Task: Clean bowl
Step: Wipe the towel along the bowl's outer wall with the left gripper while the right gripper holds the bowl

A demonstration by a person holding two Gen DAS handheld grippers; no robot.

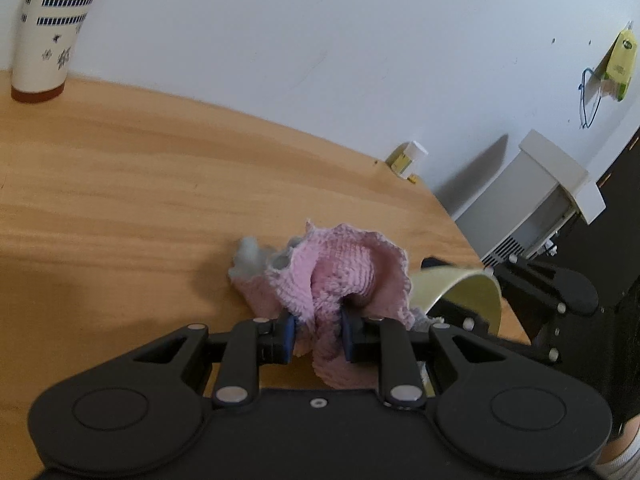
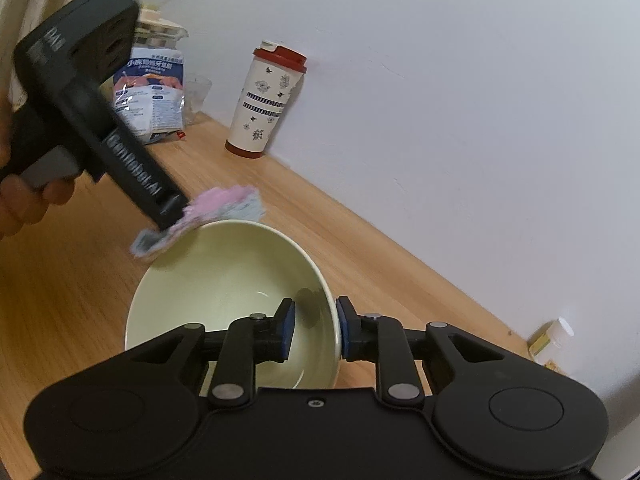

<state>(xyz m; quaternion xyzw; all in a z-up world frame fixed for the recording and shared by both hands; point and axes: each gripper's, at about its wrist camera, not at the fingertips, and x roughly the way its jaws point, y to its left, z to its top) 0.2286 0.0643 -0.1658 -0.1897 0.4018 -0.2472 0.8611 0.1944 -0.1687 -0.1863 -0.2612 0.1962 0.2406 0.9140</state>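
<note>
Left gripper: clenched on a pink cloth, which bunches up between the blue pads and fans out toward 12 o'clock in the left wrist view.
Cloth: pink with pale blue patches; in the right wrist view it hangs blurred at the bowl's far rim, about 11 o'clock from the bowl's middle. Whether it touches the rim cannot be told.
Right gripper: grasping the bowl by its wall, one pad inside, one outside, at the bowl's 4 o'clock edge.
Bowl: pale cream, tilted toward the camera in the right wrist view, held over the wooden table. In the left wrist view only a slice of it shows at 3 o'clock from the cloth, with the right gripper just beyond it.
Person's hand: wrapped around the left gripper's handle, at 9 o'clock in the right wrist view.
Cup: tall, white, patterned, red lid and base, upright against the wall at 12 o'clock from the bowl, well apart.
Packet: blue and white, printed, beside the cup toward 9 o'clock.
Small bottle: white cap, yellow label, by the wall at 3 o'clock.
</note>
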